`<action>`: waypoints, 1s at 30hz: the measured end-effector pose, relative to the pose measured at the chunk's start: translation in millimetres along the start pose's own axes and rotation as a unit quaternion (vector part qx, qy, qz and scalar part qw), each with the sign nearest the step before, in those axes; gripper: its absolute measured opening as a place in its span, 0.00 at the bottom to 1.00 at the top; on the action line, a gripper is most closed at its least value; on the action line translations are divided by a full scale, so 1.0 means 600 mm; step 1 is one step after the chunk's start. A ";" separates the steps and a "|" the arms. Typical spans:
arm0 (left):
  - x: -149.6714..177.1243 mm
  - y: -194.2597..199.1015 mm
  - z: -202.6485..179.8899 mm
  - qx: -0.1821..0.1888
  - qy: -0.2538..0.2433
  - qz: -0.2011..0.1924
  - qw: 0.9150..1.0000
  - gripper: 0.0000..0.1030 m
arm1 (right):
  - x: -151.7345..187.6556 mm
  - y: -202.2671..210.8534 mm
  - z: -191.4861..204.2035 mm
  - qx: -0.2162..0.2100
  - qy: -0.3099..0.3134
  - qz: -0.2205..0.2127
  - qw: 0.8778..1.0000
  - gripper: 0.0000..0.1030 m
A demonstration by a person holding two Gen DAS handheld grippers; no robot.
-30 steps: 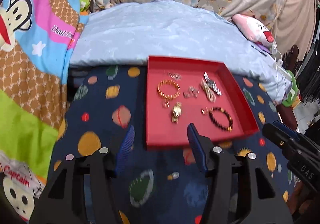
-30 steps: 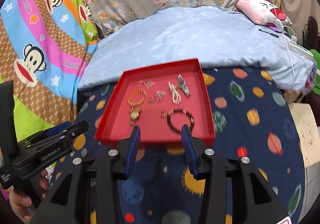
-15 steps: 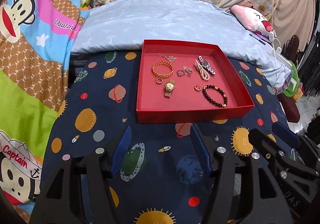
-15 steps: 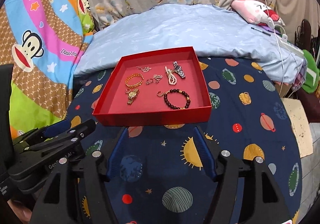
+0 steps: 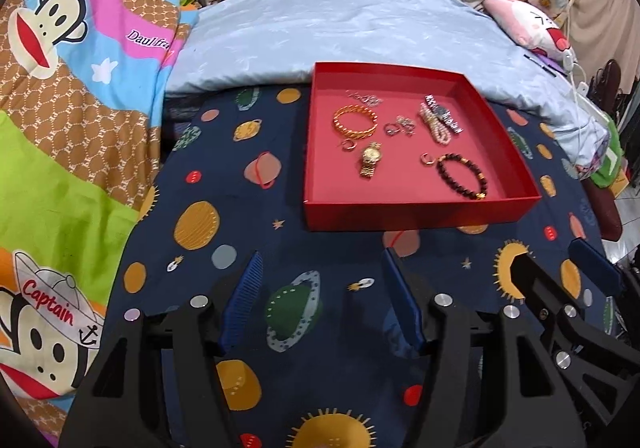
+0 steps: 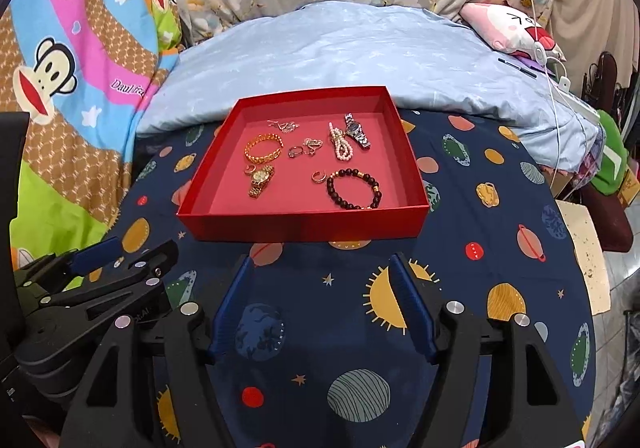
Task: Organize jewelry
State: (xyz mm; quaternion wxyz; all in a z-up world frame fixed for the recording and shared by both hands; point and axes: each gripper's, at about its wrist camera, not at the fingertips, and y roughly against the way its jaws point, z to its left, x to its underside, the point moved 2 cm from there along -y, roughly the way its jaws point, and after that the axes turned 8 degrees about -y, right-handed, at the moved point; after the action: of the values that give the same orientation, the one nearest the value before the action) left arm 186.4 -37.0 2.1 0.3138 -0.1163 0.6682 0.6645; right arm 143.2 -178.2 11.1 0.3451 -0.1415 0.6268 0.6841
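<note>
Compared with a second ago, both grippers are seen drawn back from the tray (image 6: 304,226): its near wall, then right at the fingertips, now lies well ahead of them, with bare cloth (image 6: 460,248) between. The left gripper (image 5: 324,302) and the right gripper (image 6: 324,302) are both held wide open and empty, with only the cloth seen between the fingers. Inside the tray nothing appears shifted: the gold bracelet (image 6: 263,148), gold watch (image 6: 261,180), bead bracelet (image 6: 354,188), pearl strand (image 6: 340,146) and silver watch (image 6: 357,134) lie spread apart on the floor of the tray. This is judged to mean that the sorting is either finished or paused, since no piece is being carried. The small items are hard to make out: the rings (image 6: 304,149) and the thin chain (image 6: 283,125) near the far wall are too small to be told apart with certainty. No separate compartments can be seen, and the near strip of the tray floor is hidden behind its front wall.
</note>
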 end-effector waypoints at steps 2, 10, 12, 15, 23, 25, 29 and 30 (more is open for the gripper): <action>0.003 -0.003 0.005 -0.001 0.004 0.005 1.000 0.57 | 0.001 -0.003 0.003 -0.001 0.001 0.003 1.000 0.66; 0.005 -0.010 0.011 -0.004 0.007 0.014 1.000 0.58 | 0.003 -0.010 0.011 0.008 0.007 0.009 1.000 0.66; 0.004 -0.010 0.012 -0.005 0.008 0.013 1.000 0.57 | 0.000 -0.011 0.012 0.011 0.008 0.008 1.000 0.66; 0.003 -0.013 0.013 -0.005 0.010 0.013 1.000 0.58 | -0.004 -0.016 0.011 0.012 0.006 0.010 1.000 0.66; -0.015 -0.031 0.008 -0.006 0.007 0.022 1.000 0.57 | -0.017 -0.037 0.005 0.011 0.004 0.015 1.000 0.66; -0.018 -0.036 0.004 -0.006 0.006 0.023 1.000 0.57 | -0.019 -0.043 0.001 0.013 0.003 0.017 1.000 0.66; -0.024 -0.040 -0.003 -0.008 0.002 0.017 1.000 0.57 | -0.024 -0.052 -0.007 0.014 0.000 0.018 1.000 0.66; -0.025 -0.041 -0.004 -0.009 0.000 0.017 1.000 0.58 | -0.024 -0.053 -0.008 0.014 0.000 0.018 1.000 0.66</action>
State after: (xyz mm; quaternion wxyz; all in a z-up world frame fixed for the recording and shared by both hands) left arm 211.7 -45.7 -9.5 0.3013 -0.1082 0.6641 0.6757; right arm 173.1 -187.6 -4.9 0.3346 -0.1248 0.6388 0.6815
